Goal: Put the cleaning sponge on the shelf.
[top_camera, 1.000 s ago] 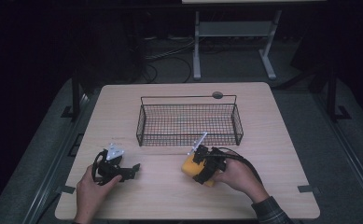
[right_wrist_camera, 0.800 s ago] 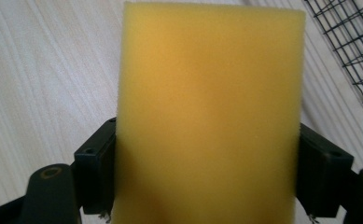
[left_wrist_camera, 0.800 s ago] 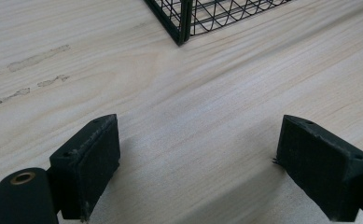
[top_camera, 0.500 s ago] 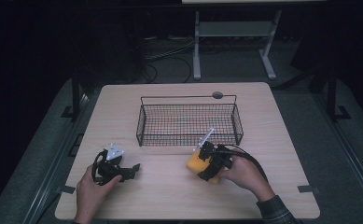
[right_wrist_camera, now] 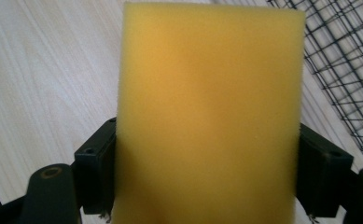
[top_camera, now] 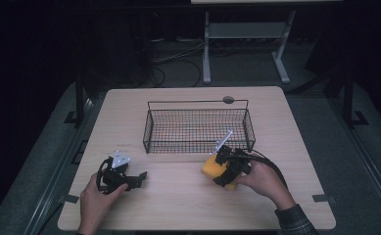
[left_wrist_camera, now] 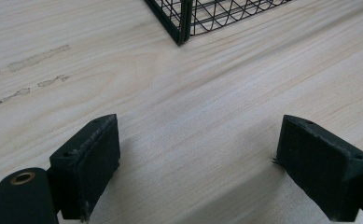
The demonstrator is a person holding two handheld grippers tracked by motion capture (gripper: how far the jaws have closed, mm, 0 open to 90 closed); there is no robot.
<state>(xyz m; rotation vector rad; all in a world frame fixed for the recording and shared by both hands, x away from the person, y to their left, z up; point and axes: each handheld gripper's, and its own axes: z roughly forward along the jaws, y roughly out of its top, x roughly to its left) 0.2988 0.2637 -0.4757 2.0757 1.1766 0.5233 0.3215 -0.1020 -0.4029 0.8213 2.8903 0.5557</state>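
Observation:
A yellow sponge [right_wrist_camera: 207, 116] stands between the two black pads of my right gripper [right_wrist_camera: 207, 172], which is shut on it. From above, the sponge [top_camera: 210, 167] and right gripper [top_camera: 222, 172] hang just in front of the black wire basket [top_camera: 198, 128], near its front right corner. My left gripper [top_camera: 138, 179] rests low over the table at the front left, held by a hand. Its jaws stand wide apart in the left gripper view [left_wrist_camera: 198, 172], with bare wood between them.
The wooden table [top_camera: 129, 107] holds the basket at its middle. A corner of the basket [left_wrist_camera: 184, 23] shows ahead of the left gripper. A small round dark disc [top_camera: 228, 100] lies behind the basket. A metal stand [top_camera: 242, 44] is on the floor beyond the table.
My right gripper has carried the sponge a little to the right and up, closer to the basket's front right corner. The left gripper has stayed put.

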